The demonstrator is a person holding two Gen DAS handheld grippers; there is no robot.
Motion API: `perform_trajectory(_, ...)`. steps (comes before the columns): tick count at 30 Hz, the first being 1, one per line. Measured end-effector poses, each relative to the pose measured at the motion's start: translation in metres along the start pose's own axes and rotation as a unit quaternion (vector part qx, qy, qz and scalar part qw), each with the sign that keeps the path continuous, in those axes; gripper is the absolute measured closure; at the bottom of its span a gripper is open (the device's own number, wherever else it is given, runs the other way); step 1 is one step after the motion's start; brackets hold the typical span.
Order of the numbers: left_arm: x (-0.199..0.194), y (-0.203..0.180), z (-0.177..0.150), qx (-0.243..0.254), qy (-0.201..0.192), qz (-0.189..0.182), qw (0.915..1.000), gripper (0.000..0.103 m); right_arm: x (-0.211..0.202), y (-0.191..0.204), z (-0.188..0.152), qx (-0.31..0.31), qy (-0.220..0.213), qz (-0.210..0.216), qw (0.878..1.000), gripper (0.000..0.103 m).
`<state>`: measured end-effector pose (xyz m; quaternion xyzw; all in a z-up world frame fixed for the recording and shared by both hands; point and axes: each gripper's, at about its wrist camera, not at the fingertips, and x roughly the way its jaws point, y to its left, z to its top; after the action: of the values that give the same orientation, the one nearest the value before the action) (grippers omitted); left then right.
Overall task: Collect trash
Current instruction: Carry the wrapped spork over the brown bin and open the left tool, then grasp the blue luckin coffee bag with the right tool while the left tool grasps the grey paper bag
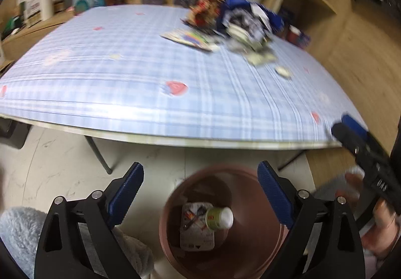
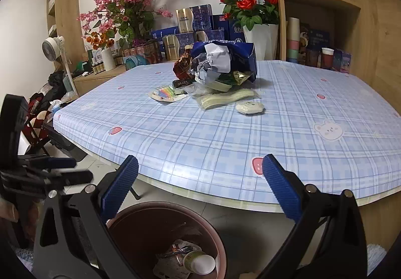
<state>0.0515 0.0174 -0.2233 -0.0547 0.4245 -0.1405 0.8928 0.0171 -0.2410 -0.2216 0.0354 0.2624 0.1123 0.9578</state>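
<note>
We hold both grippers low at the near edge of the table (image 2: 325, 93), above the brown bin (image 2: 140, 213) on the floor. The left gripper (image 1: 200, 193) has its jaws spread wide with nothing between them, and the right gripper (image 2: 200, 188) is the same: released, empty. In the bin we see 1 paper cup (image 2: 199, 262) lying on its side on a flat printed wrapper (image 1: 198, 226).

The trash still to collect lies ahead of both grippers, on the far half of the table: a heap with a blue bag (image 2: 240, 53), crumpled white paper (image 2: 215, 58) and a reddish wrapper (image 2: 181, 67). In front of the heap lie a flat card with coloured stripes (image 2: 166, 94), a pale strip of packaging (image 2: 225, 98) and a small white round packet (image 2: 250, 106). The strip's long axis runs left to right across our line of reach. The round packet is the nearest piece, and from the right wrist view it lies almost straight ahead, so we judge the right gripper better placed for it.

The left wrist view is smeared by motion, so the heap there is hard to read. What lies inside or behind the heap is hidden, and the bin's near rim is cut off.
</note>
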Motion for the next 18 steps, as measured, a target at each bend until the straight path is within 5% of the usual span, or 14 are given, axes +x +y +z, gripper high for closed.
perform_trajectory(10,-0.026,0.033,0.01,-0.071,-0.066,0.025,0.995,0.01,0.005,-0.006,-0.001,0.016,0.009,-0.003,1.0,0.006)
perform_trajectory(18,-0.032,0.039,0.016,-0.066,-0.081,0.04,0.9937,0.01,0.011,-0.006,0.001,0.013,0.023,-0.006,1.0,0.006)
